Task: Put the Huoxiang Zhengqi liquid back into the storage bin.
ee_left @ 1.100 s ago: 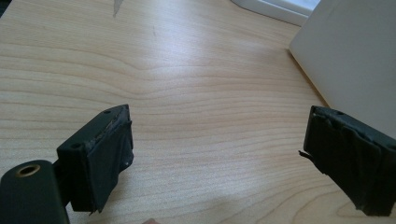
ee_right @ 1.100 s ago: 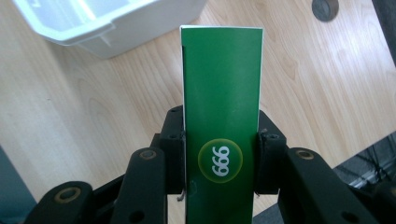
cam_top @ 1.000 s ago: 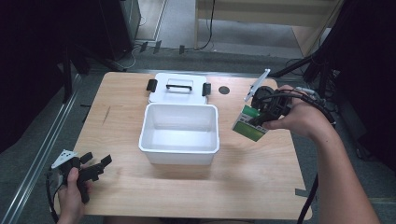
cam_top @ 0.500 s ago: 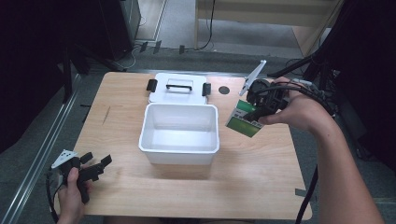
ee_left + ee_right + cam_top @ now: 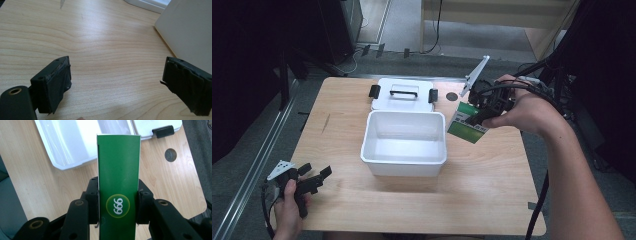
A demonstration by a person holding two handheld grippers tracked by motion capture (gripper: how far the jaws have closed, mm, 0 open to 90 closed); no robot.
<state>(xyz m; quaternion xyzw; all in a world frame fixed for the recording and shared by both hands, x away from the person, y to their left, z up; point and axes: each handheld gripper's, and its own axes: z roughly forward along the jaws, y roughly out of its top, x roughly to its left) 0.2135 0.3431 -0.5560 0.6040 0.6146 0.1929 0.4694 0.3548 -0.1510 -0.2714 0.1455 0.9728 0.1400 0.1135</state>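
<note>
Up and across goes the right gripper [image 5: 479, 114] since a second ago, carrying the green box [image 5: 467, 123] off the counter [image 5: 492, 190] toward the white bin [image 5: 404, 165]. Jaws are clamped on both sides of the box, which hangs tilted just beside the bin's right rim, above the wood. Behind the bin lies the white lid [image 5: 402, 93] with its black handle. Down at the near left corner, the left gripper [image 5: 314, 179] hasn't budged: jaws spread wide, nothing between them, hovering low over bare wood.
</note>
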